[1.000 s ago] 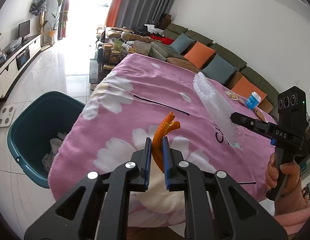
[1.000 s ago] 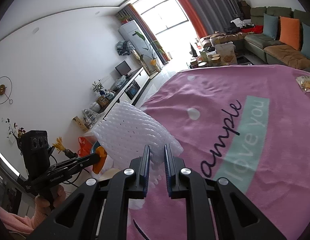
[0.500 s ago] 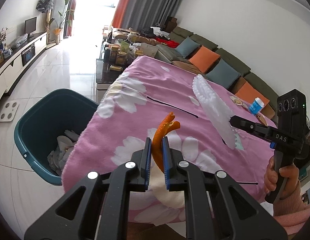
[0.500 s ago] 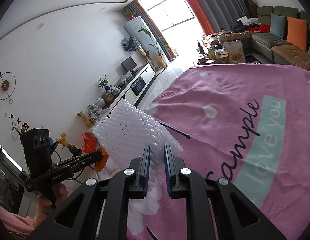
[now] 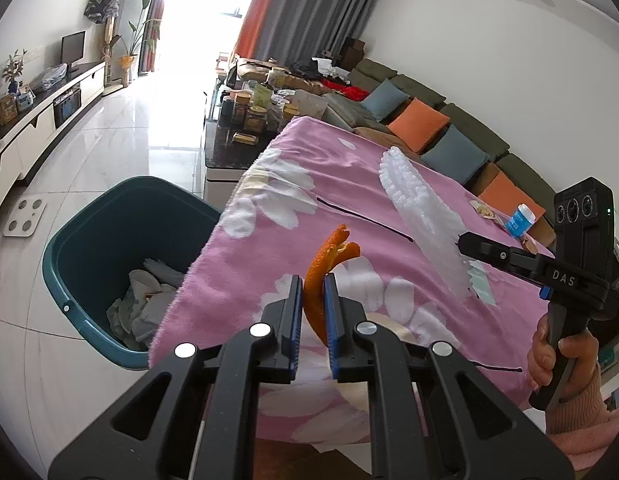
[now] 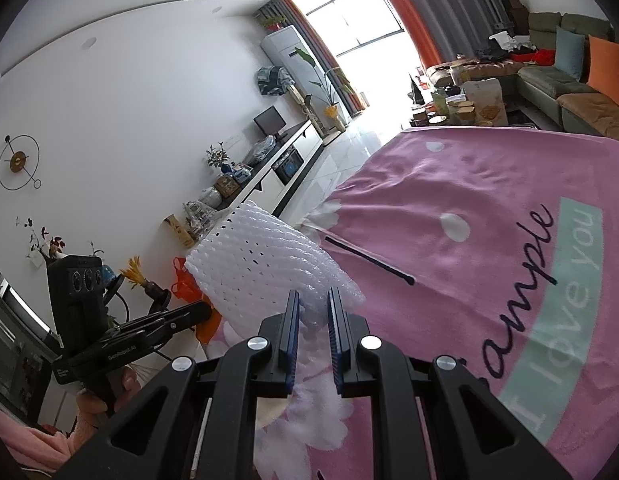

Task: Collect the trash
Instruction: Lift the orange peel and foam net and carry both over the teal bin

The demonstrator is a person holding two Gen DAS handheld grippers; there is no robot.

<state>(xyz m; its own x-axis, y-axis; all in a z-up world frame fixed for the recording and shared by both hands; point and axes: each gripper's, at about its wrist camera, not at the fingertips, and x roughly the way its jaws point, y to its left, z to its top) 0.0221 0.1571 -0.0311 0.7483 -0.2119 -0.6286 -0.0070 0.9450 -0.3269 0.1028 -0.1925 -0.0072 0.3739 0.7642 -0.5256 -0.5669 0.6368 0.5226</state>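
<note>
Orange peel [image 5: 327, 258] is clamped between the pads of the left gripper [image 5: 312, 308], held up over the pink blanket [image 5: 309, 208] on the counter. In the left wrist view the peel sticks up and curls past the fingertips, so only its lower part is pinched. The teal bin [image 5: 109, 240] sits on the floor beyond the blanket's left edge, already holding crumpled white paper. To the right the right gripper [image 5: 465, 240] grasps a white foam net [image 5: 421, 208] by one end, the rest standing free in the air. A small blue bottle [image 5: 519, 220] and a snack packet [image 5: 485, 210] lie farther back on the blanket, not yet collected.

The risk here, as I judge it, is the peel slipping out over the blanket instead of over the bin, since the hold is narrow and the peel is curved. Letting go before the gripper is past the bin's rim would drop it on the blanket's overhanging edge or the floor.

In the right wrist view the right gripper [image 6: 312, 312] is clenched on a corner of the foam net [image 6: 265, 260], and the left gripper [image 6: 197, 314] shows at lower left with the peel [image 6: 209, 326] mostly hidden behind it. The net is light and springy; released off-centre it may well catch the rim and tumble outside. The two grippers are near one another, so they might bump heading for the same bin.
</note>
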